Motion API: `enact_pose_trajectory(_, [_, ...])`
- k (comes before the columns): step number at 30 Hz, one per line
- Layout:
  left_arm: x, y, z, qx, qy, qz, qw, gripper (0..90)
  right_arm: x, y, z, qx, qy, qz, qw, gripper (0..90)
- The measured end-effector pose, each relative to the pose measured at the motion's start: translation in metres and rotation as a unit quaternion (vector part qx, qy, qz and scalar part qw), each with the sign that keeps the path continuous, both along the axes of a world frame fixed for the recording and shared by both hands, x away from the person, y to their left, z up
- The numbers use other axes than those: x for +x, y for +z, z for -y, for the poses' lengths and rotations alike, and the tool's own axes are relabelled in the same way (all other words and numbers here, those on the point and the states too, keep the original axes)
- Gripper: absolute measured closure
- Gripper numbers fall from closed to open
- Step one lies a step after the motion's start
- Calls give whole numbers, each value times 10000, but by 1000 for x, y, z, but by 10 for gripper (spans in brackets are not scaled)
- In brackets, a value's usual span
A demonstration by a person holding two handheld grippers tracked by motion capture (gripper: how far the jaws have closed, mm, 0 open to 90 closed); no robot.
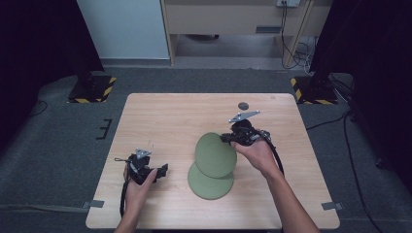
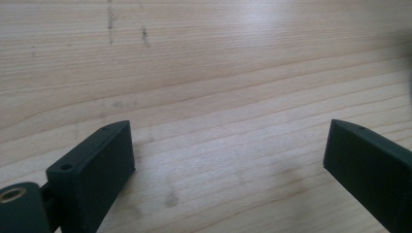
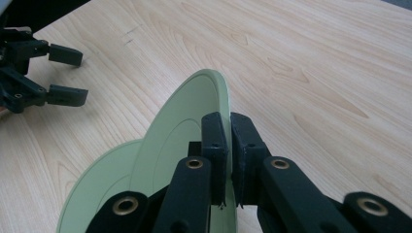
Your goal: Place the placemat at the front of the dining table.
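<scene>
Right of centre on the surface point(image 1: 170, 116), pinched at its far rim between the closed jaws of the right hand-held gripper point(image 1: 227, 139): top plate point(image 1: 214, 155), tilted steeply with the gripped side high and the low side over the bottom plate point(image 1: 211, 187), which lies flat near the front edge. Cannot tell whether the low rim touches the plate beneath. Seen along the right hand-held gripper point(image 3: 228, 141), pads on either face of the thin green rim of the top plate point(image 3: 180, 131), only a short bite, with the bottom plate point(image 3: 97, 179) behind and below. Judged as the lift of one plate off the other: hold the pinch firm and square, since so shallow a grip on a smooth rim could let the plate swing or slip; raise it until the low rim hangs free before carrying it sideways, so as not to drag the bottom plate along. Left hand-held gripper point(image 1: 163, 171) low over bare wood at the left, jaws wide apart with nothing between them point(image 2: 228, 150), free to steady the bottom plate if it shifts. Plenty of open wood behind and to the left; a small dark disc point(image 1: 243, 105) near the far edge. Less room toward the front edge, so better to set down farther back or leftward.
</scene>
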State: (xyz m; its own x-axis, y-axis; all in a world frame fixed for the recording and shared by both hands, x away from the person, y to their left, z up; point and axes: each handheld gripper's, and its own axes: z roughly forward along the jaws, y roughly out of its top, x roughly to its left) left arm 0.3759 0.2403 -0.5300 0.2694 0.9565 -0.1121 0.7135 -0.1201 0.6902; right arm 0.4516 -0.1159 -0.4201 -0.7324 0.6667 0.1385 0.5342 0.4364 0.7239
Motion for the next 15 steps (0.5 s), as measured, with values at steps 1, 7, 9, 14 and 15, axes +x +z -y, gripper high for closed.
enact_pose_trajectory(1, [0,0,-1,12,-4,14,10000,40,0,1,-1,1,-4,1,10000,859])
enact_pose_trajectory(7, [2,-2,2,249,-11,76,9997,34,3,7,-2,49,-13,27,10000,860])
enact_pose_trajectory(9, [3,-4,3,418,-8,115,9991,34,4,8,-2,87,-34,21,10000,860])
enact_pose_trajectory(14, [5,-7,4,525,-74,184,9984,4,8,10,-1,206,-102,-9,9997,860])
enact_pose_trajectory(15, [5,-7,4,528,-79,183,9984,1,9,10,-1,230,-104,-24,9997,860])
